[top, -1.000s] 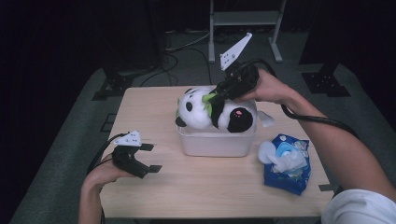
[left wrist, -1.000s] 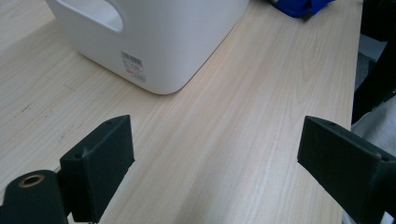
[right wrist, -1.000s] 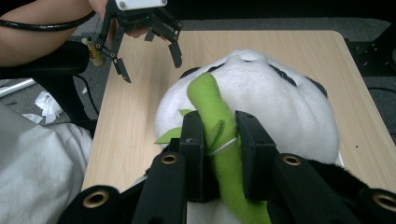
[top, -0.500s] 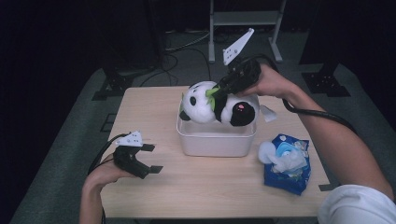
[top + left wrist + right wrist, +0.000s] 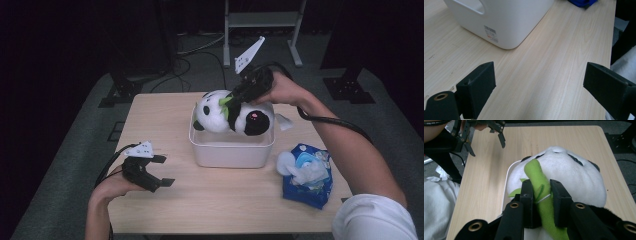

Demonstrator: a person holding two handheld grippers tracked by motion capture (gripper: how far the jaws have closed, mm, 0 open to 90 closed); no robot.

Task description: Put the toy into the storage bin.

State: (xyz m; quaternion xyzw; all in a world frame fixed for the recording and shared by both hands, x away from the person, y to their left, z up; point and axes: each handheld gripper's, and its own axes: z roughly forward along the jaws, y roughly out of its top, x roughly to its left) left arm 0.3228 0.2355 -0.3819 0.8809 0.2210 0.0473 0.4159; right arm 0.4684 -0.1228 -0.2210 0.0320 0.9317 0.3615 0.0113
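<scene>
The table (image 5: 165, 125) carries the white bin (image 5: 232, 147); the panda (image 5: 232, 115) has sunk lower into it since a second ago, so placing looks nearly done; right gripper (image 5: 541, 202) pinches its green stalk (image 5: 537, 178); left gripper (image 5: 539, 82) idles wide open, empty.

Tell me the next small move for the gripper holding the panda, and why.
Probably lower it a little further, then open. The right gripper is clamped on the green bamboo stalk of the plush panda, which hangs over the white tub, not settled inside. The left gripper rests open on the table, clear of the tub.
</scene>
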